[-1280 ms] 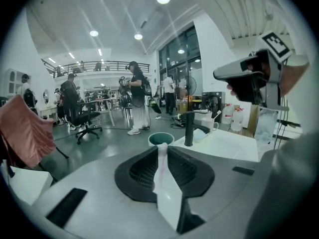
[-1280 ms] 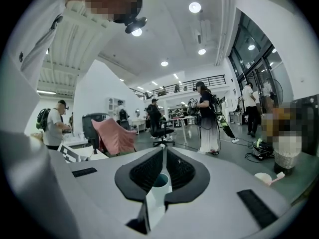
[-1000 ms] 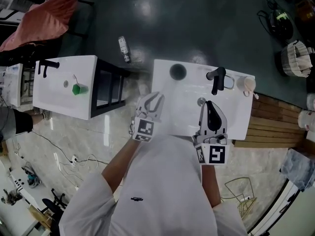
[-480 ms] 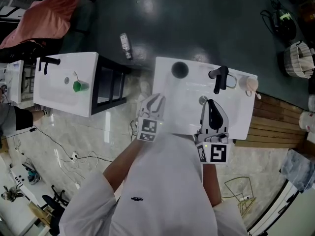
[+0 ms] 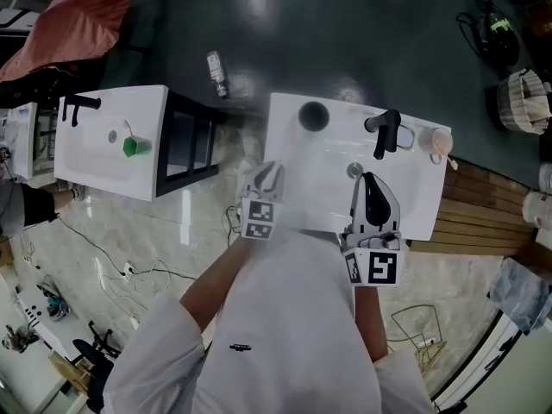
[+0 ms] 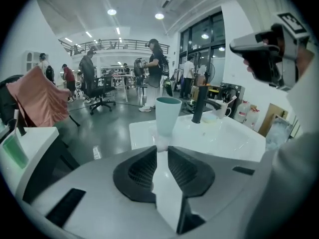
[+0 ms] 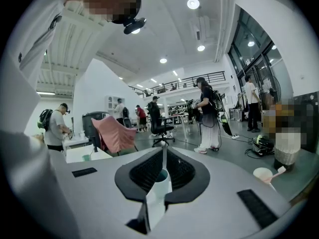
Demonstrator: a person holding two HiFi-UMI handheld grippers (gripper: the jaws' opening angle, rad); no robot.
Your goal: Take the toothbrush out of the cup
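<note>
- Your left tool [image 6: 162, 148] is part-open and empty, aimed at the cup [image 6: 168, 114] to line up a reach.
- Your right tool [image 7: 164, 152] is clenched on nothing, parked clear.
- Toothbrush: can't spot it.

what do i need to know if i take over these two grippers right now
Left gripper: open, empty, at the white sink top's left edge.
Right gripper: shut, empty, over its near edge.
Things: what looks like a white toothbrush stands in the pale round cup right of the black tap; nothing sticks out of the teal plastic cup, back left.
Done: nothing gripped. To do: grip the toothbrush, lift it out.
</note>
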